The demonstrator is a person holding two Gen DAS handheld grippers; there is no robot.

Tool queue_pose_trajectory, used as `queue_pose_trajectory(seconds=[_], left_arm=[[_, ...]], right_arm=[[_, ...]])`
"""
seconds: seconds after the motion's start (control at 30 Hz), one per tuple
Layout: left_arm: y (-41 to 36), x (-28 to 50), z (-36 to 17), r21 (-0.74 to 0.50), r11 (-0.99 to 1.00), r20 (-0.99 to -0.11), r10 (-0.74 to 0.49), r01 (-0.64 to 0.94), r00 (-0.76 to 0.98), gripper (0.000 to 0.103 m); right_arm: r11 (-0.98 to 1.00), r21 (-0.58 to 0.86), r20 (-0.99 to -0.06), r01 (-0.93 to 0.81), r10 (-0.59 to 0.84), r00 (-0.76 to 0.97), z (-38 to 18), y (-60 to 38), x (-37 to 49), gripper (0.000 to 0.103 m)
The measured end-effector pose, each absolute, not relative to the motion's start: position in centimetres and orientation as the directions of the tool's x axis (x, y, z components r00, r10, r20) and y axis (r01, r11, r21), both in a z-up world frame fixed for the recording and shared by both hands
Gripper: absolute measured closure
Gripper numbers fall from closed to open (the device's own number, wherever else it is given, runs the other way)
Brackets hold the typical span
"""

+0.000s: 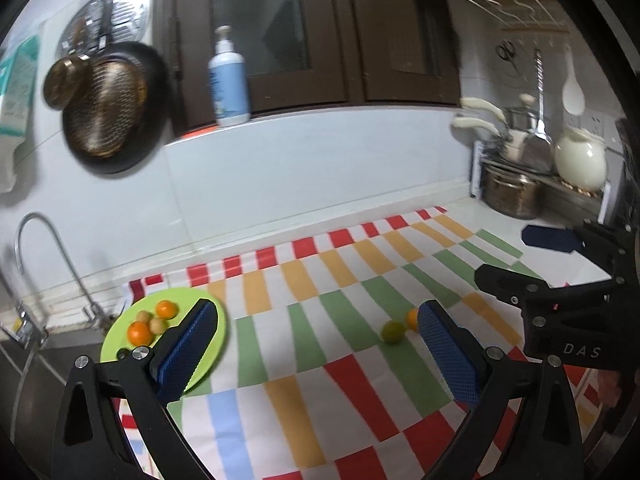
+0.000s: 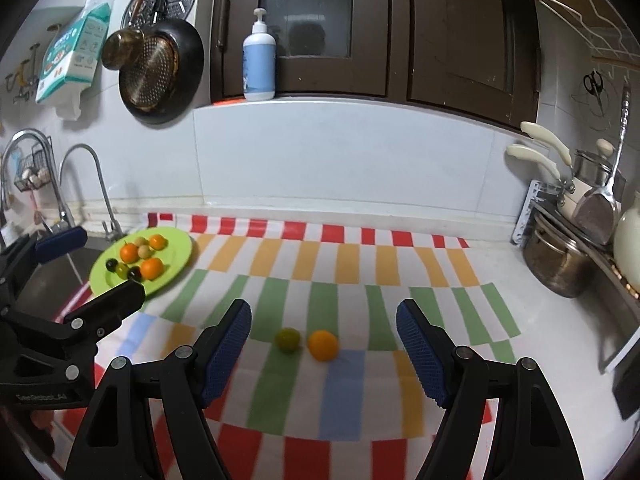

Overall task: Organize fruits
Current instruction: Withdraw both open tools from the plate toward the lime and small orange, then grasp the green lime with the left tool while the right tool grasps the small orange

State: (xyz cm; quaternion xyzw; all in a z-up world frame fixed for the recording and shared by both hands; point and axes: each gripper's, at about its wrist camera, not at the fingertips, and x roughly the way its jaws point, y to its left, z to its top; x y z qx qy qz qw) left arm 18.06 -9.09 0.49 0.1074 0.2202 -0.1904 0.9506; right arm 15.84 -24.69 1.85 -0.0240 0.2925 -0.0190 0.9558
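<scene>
Green plastic is serving as the gathering spot here: the plate [image 2: 176,246] is sitting at the sink end of the checked cloth [image 2: 360,264], and it is already carrying three small oranges, a few pale round fruits and some dark ones, so the sorting looks well along. Two pieces are lying loose on the cloth, well apart from the plate and toward the pots: a green fruit [image 2: 287,340] and an orange [image 2: 323,345], sitting just beside each other, the green one on the plate's side. My guess is they are the last to collect.

The right gripper [image 2: 324,350] is pointing down at that pair, which is lying framed in the gap between its blue fingers [image 2: 226,354]. Those fingers are standing wide apart, holding nothing and touching neither fruit; the spread looks generous for either fruit, which suits a straight approach to whichever is chosen, though the neighbour is close enough to get nudged.

The left gripper [image 1: 316,350] is hovering nearer the plate, one of its fingers [image 1: 188,354] overlapping the plate's rim in its own view. It too is spread open and empty, with only bare cloth on the counter between its fingers, seemingly waiting while the other hand works.
</scene>
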Motion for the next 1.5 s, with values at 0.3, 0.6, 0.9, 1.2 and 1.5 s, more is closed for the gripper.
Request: queue_pose_trajectory(seconds=[0.3,0.6,0.9,1.2,1.5], left_arm=[[-11.5,19.2,-0.9,0.178,0.847,-0.470,-0.374,0.501,0.799,0.012],[-12.6,22.2,-4.1,0.127,0.789,-0.549,-0.448,0.601,0.705,0.029],[-14.4,24.5,-7.6,0.135,0.682,-0.638,-0.496,0.719,0.589,0.045],[-15.7,26.9,-9.5,0.104,0.607,-0.703,-0.516,0.788,0.490,0.060],[-16.6,28.0,-10.4,0.067,0.577,-0.734,-0.524,0.814,0.432,0.065]], right_arm=[[0.994,-0.096,-0.595,-0.054,-0.014,0.803,0.1,-26.0,17.4,0.029],[0.988,-0.109,-0.644,-0.105,0.010,0.765,-2.5,-26.1,19.7,0.040],[0.978,-0.099,-0.735,-0.182,0.051,0.676,-6.4,-25.7,22.4,0.054],[0.972,-0.088,-0.772,-0.217,0.071,0.632,-8.7,-25.9,24.1,0.059],[0.968,-0.053,-0.791,-0.247,0.110,0.602,-10.0,-26.0,25.4,0.067]])
